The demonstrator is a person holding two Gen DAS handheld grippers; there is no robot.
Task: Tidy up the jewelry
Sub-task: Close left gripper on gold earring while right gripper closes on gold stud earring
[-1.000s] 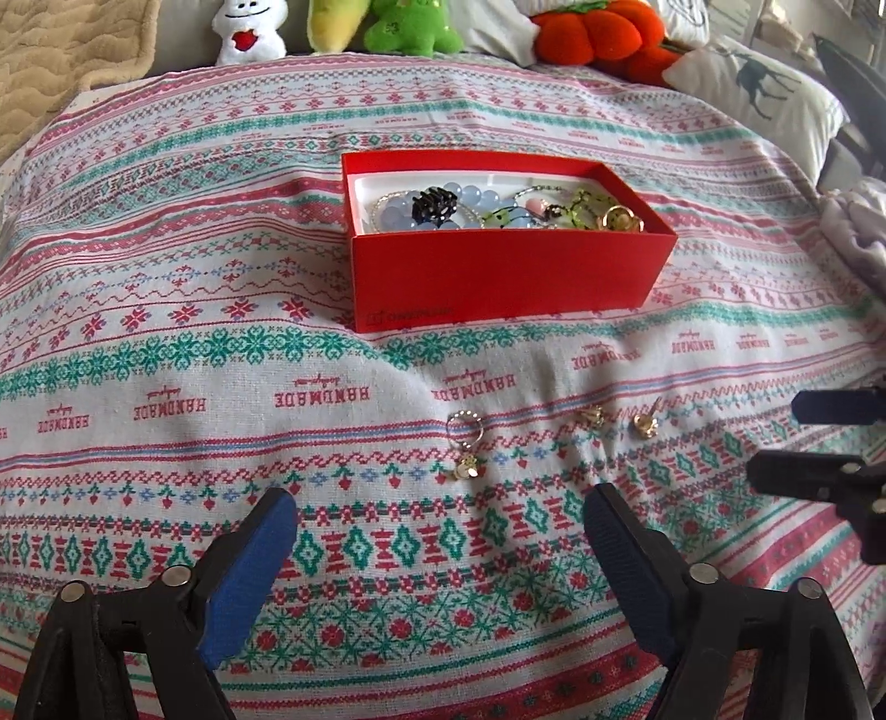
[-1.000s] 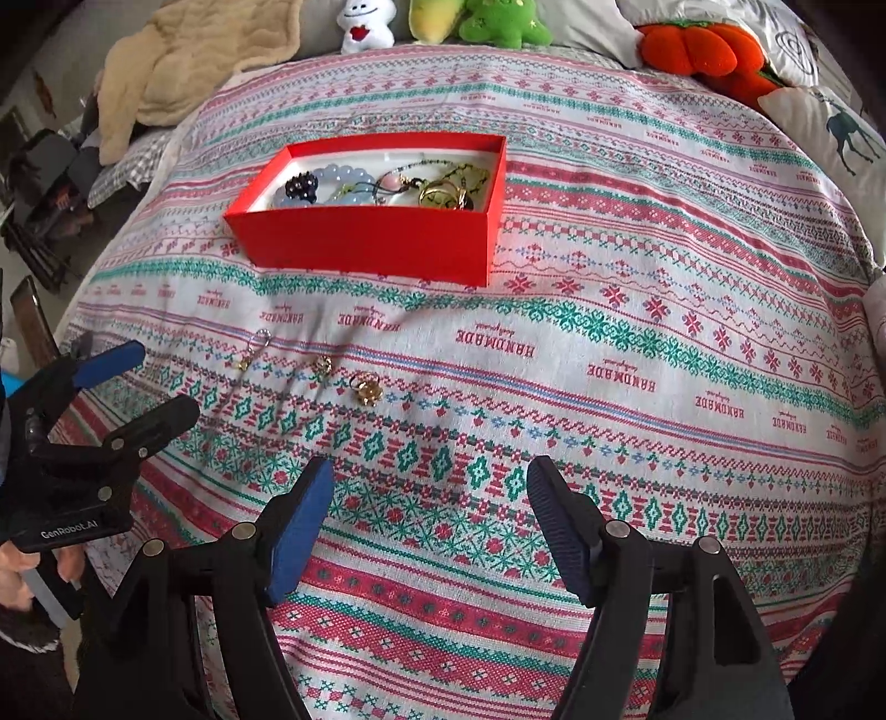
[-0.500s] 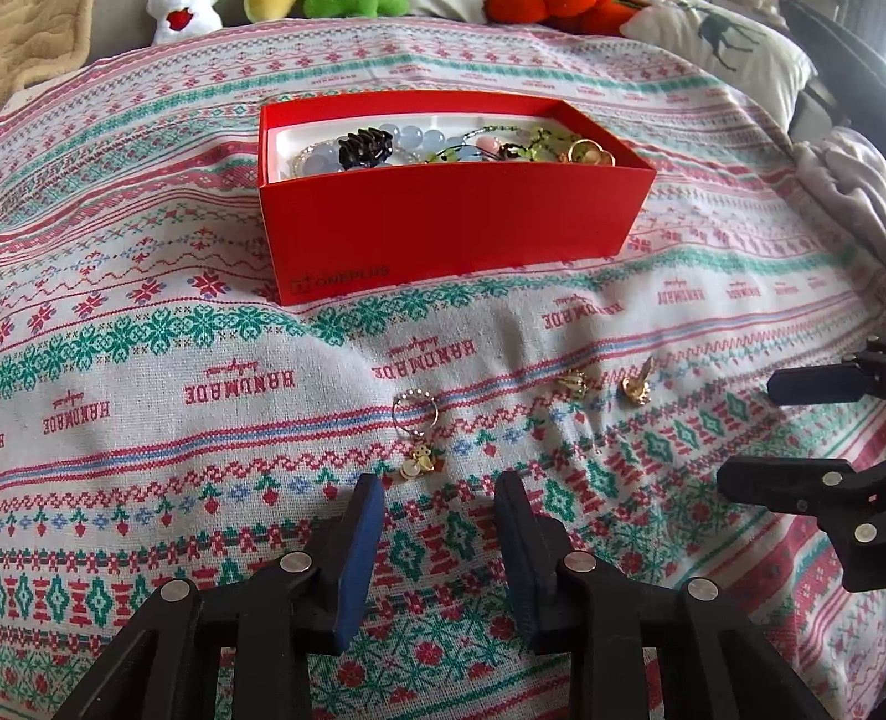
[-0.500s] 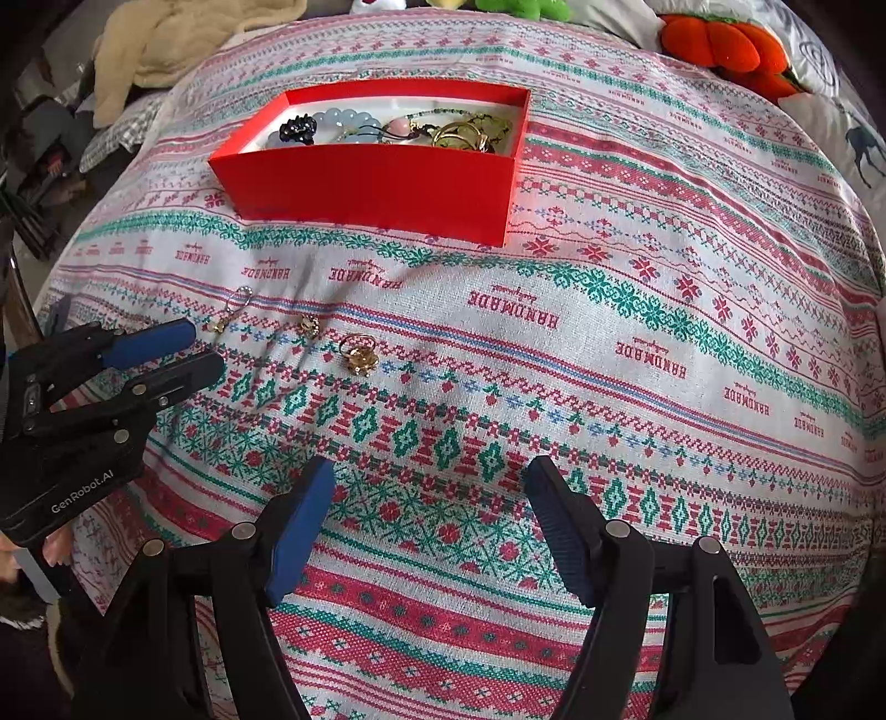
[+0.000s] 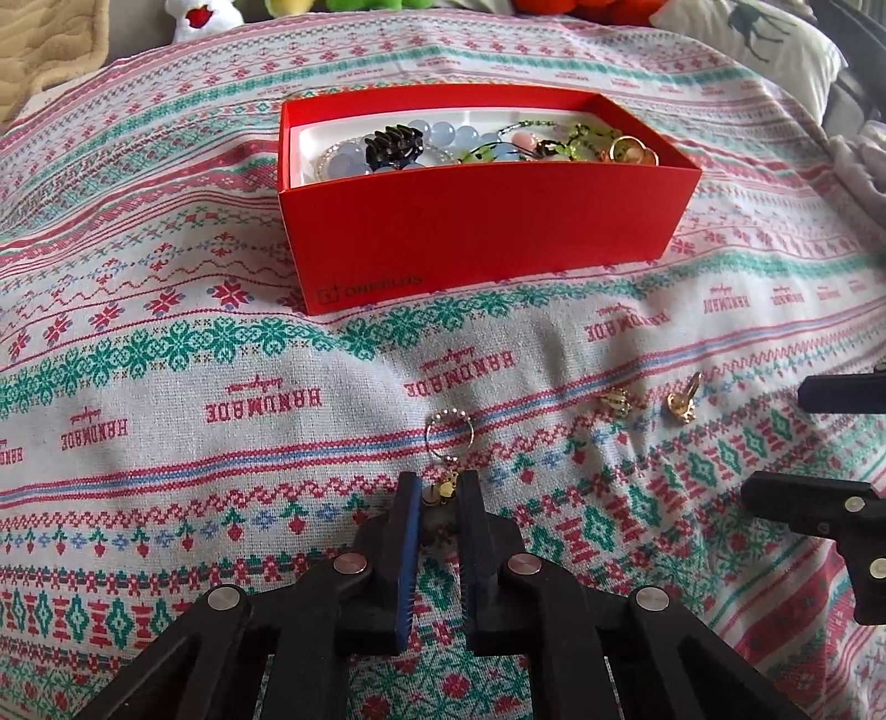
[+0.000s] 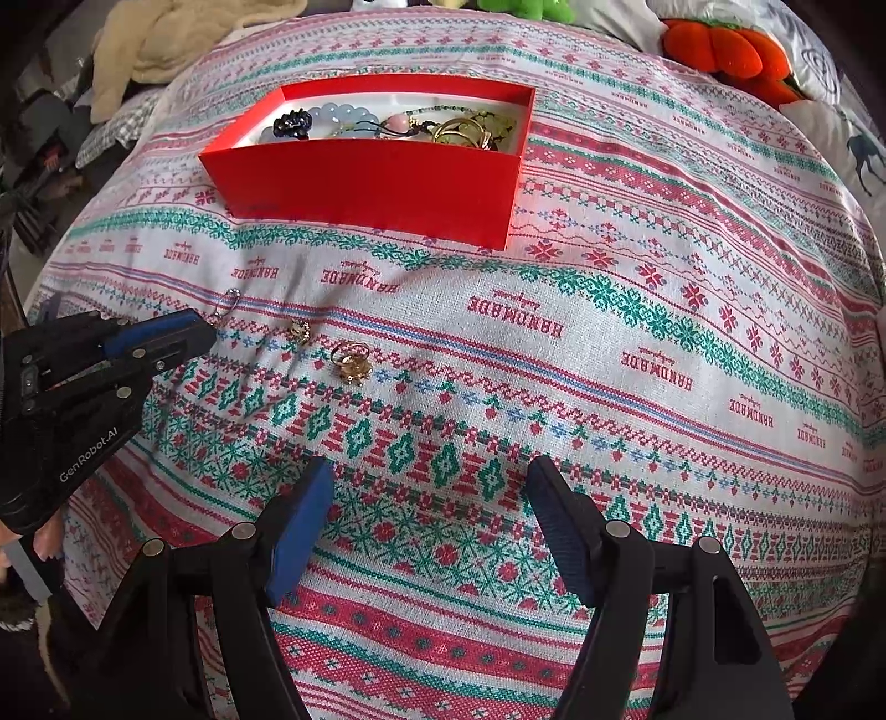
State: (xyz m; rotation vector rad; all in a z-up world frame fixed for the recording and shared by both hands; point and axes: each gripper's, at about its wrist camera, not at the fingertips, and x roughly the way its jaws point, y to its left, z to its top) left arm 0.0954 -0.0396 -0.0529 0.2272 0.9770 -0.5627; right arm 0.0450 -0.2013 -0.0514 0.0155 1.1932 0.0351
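Observation:
A red box (image 5: 476,221) holding several beads, bracelets and rings stands on the patterned blanket; it also shows in the right wrist view (image 6: 365,183). A beaded hoop earring with a gold charm (image 5: 448,443) lies in front of it. My left gripper (image 5: 439,487) has its jaws nearly closed around the gold charm, a narrow gap still showing. To the right lie a small gold piece (image 5: 617,400) and a gold ring (image 5: 684,401), the ring also in the right wrist view (image 6: 350,360). My right gripper (image 6: 429,498) is open and empty above the blanket.
The blanket (image 6: 609,343) covers a bed. Plush toys (image 6: 725,50) and pillows (image 5: 775,44) line the far edge. A beige throw (image 6: 166,44) lies at the far left. The right gripper's fingers (image 5: 819,498) show at the left view's right edge.
My left gripper moved forward and down to the hoop earring and narrowed its jaws from wide open to almost closed around the charm. My right gripper moved closer to the box and stayed open.

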